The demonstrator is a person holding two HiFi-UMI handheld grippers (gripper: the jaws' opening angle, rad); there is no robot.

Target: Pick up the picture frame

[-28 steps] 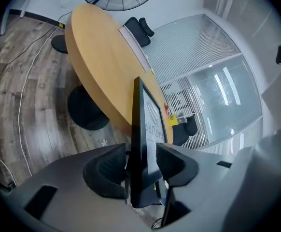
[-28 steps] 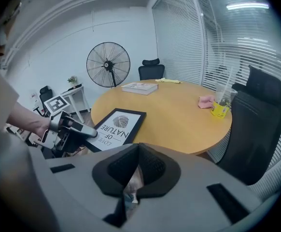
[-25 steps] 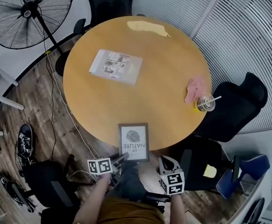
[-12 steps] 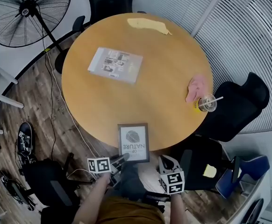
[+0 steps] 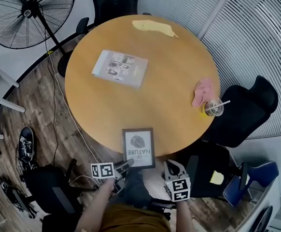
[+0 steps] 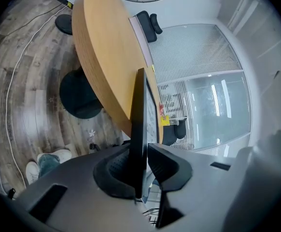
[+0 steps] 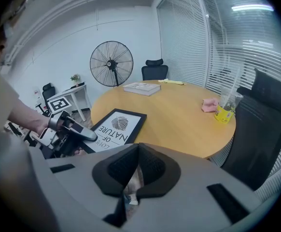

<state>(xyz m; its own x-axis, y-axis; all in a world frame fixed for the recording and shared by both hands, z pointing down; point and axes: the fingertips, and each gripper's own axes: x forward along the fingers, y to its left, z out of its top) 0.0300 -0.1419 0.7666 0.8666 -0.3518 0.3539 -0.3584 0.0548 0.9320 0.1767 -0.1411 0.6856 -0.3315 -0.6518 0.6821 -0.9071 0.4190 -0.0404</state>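
Head view: the picture frame (image 5: 138,147) lies overhanging the table's (image 5: 179,57) near edge; left gripper view: the left gripper's (image 6: 143,149) jaws, which have just been closing, seem clamped on the frame's edge, so grip firmly before lifting level; right gripper view: the right gripper (image 7: 137,151), pinched together and empty, could steady it.

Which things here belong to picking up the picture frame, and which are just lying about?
Job: picture frame; left gripper, whose jaws have just been closing on its edge.
Lying about: book, pink cloth, drink cup, fan.
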